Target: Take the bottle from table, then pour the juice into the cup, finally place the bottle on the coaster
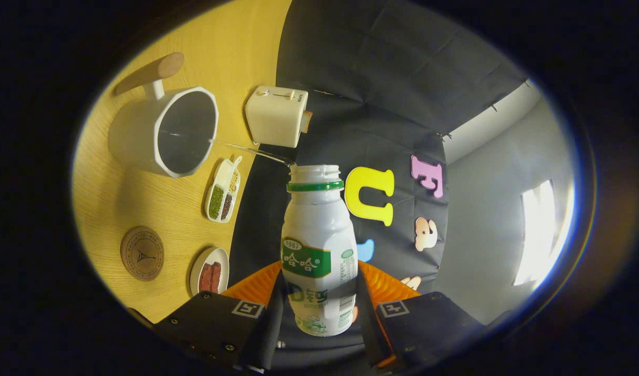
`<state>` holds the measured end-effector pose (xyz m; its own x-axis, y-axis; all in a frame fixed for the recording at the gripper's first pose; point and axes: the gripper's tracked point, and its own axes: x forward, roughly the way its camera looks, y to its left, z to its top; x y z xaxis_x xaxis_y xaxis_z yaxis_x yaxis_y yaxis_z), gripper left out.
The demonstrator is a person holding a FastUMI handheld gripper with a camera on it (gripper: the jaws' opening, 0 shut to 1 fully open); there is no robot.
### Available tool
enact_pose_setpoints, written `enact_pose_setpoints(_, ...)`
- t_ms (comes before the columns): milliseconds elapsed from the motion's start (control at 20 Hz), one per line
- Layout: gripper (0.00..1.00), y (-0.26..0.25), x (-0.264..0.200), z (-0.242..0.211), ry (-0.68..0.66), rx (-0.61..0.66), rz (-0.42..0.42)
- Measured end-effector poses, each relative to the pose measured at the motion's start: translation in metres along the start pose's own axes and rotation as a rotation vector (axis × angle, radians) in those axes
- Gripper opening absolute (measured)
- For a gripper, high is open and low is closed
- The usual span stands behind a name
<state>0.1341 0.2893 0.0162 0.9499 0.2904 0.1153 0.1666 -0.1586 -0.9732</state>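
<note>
My gripper (319, 305) is shut on a white bottle (315, 245) with a green label and a green neck ring; both fingers press its lower body. The whole view is rolled, so the bottle lies tipped toward the table. Its open mouth (315, 172) points at the white cup (165, 130), a faceted pot with a wooden handle. A thin clear stream (251, 150) runs from the mouth to the cup's rim. The round brown coaster (142, 253) lies on the yellow wooden table (120, 203), beside the left finger and apart from the cup.
A cream toaster (276, 116) stands beyond the cup at the table's back edge. A white divided dish of beans (223, 190) lies between cup and bottle. A small plate with red pieces (209, 272) sits just ahead of the left finger, close to the coaster.
</note>
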Motion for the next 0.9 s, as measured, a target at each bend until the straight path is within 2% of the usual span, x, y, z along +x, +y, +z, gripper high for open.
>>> enact_pose_setpoints(900,0.65,-0.0012,-0.0015,0.004,-0.026,-0.091,-0.018)
